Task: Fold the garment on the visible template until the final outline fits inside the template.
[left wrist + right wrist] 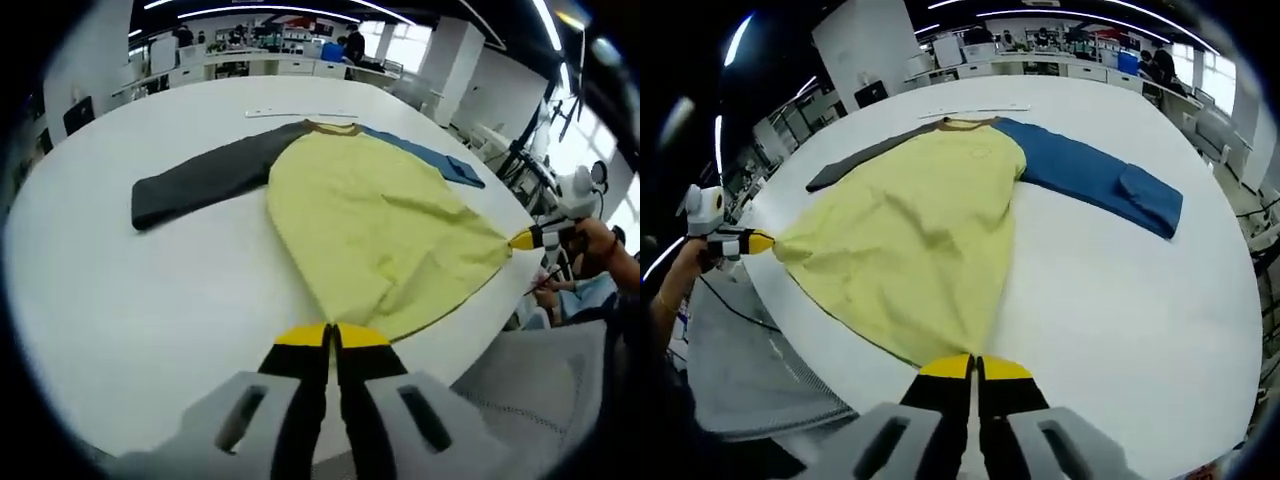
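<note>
Yellow cloth garment (375,225) with one grey and one blue sleeve, spread flat on my round white table (150,300), left gripper (331,338) and right gripper (974,366) both apparently clamped on its hem at the table's near edge

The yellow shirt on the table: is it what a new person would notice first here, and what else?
Yes. The yellow shirt lies spread on the white table, its hem stretched between the left gripper and the right gripper, each shut on a bottom corner. One sleeve is dark grey, the other blue, both lying flat out to the sides.
</note>
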`<state>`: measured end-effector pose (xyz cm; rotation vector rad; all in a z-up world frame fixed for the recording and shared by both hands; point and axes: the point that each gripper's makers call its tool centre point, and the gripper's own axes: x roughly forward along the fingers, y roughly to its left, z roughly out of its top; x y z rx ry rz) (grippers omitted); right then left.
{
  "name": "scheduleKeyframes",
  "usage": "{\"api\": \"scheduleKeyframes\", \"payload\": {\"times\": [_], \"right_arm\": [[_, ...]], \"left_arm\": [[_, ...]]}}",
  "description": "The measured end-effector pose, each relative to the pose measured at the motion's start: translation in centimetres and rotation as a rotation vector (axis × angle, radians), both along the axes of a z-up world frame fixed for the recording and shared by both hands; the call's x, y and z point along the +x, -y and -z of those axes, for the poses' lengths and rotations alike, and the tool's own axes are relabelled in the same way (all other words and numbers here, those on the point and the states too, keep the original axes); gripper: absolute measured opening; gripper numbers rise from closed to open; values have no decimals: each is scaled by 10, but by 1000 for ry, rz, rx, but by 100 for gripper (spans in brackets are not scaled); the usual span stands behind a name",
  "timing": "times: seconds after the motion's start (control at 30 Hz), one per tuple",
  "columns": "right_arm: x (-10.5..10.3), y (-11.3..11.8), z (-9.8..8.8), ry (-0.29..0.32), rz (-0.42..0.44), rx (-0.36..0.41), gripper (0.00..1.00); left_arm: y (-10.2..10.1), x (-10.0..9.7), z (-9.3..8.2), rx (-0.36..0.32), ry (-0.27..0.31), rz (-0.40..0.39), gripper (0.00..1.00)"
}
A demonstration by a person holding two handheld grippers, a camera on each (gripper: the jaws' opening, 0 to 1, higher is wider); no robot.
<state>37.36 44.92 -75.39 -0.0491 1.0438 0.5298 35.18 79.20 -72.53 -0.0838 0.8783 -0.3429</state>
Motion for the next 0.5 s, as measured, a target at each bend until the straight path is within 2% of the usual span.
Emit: {"api": "scheduleKeyframes", "payload": {"times": [0.2,0.3,0.4,0.5], "right_arm": [[-4,-3,6,-30,-30,-4,0],[-5,-5,2,-39,-33,8,9],[-5,-6,-1,-42,-29,19,19],[-5,-6,-2,-43,-22,19,21]], "left_arm": [[1,-2,7,-6,-8,-23,0],[2,-3,6,-5,4,-19,0],[2,-4,4,-10,11,-14,11],[3,-6,4,-5,12,-3,18]]}}
